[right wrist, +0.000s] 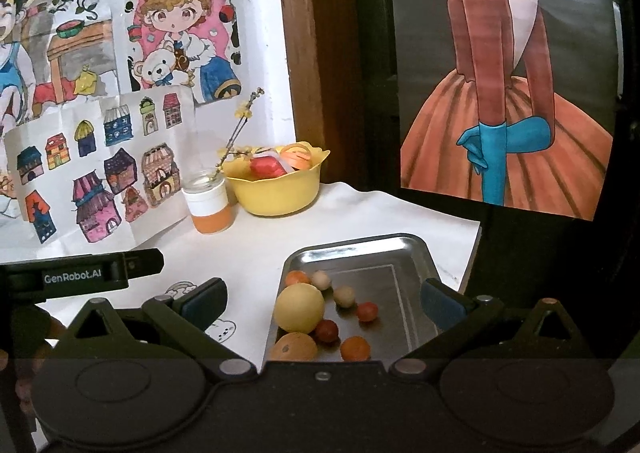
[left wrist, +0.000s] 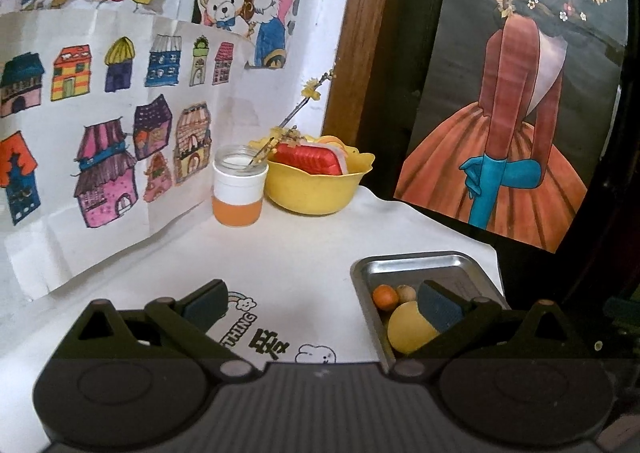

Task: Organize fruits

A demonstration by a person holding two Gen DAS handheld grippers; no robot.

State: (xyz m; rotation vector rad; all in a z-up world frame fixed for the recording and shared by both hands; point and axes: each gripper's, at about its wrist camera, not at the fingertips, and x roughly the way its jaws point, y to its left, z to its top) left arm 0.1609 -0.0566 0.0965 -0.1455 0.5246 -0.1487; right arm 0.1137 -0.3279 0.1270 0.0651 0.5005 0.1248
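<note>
Here my right gripper point(right wrist: 322, 303) hangs wide open and empty over the metal tray point(right wrist: 416, 253); the big yellow ball point(right wrist: 299, 307) lies between its fingers, left gripper point(left wrist: 320, 307) likewise spread, holding nothing.

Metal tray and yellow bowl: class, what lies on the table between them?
Nothing: in the right wrist view, only bare white tablecloth separates the metal tray from the yellow bowl.

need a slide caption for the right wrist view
Open right hand-held gripper over a metal tray of small round fruits; yellow bowl behind.
</note>
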